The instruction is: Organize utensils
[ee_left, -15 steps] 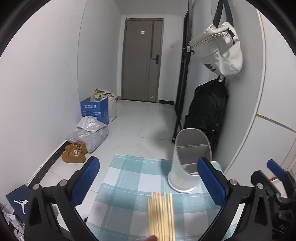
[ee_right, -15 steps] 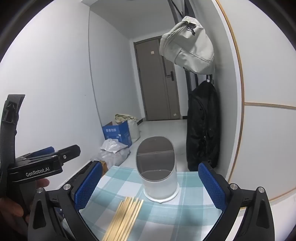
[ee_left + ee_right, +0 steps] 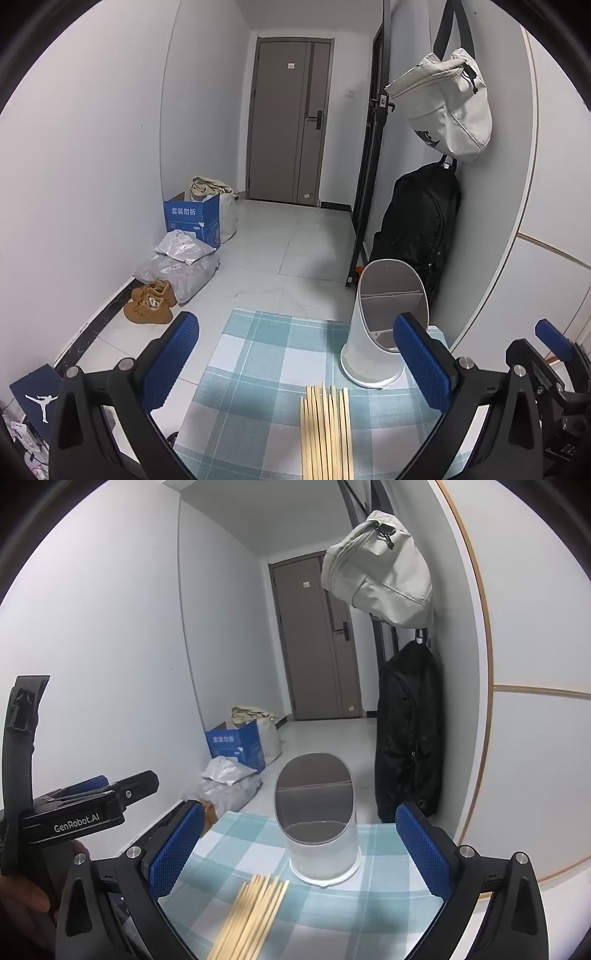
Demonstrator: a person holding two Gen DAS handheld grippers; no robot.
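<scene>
A bundle of pale wooden chopsticks (image 3: 327,432) lies on a blue-and-white checked cloth (image 3: 258,354); the bundle also shows in the right wrist view (image 3: 251,919). A white divided utensil holder (image 3: 384,325) stands upright at the cloth's far right, and in the right wrist view (image 3: 319,823) it is straight ahead. My left gripper (image 3: 295,362) is open and empty above the chopsticks. My right gripper (image 3: 299,845) is open and empty, with the chopsticks and holder between its fingers' line of sight.
The cloth-covered table ends at a tiled floor. A blue box (image 3: 192,219), plastic bags (image 3: 181,266) and tan shoes (image 3: 149,304) lie along the left wall. A black backpack (image 3: 417,221) and a white bag (image 3: 447,107) hang on the right wall.
</scene>
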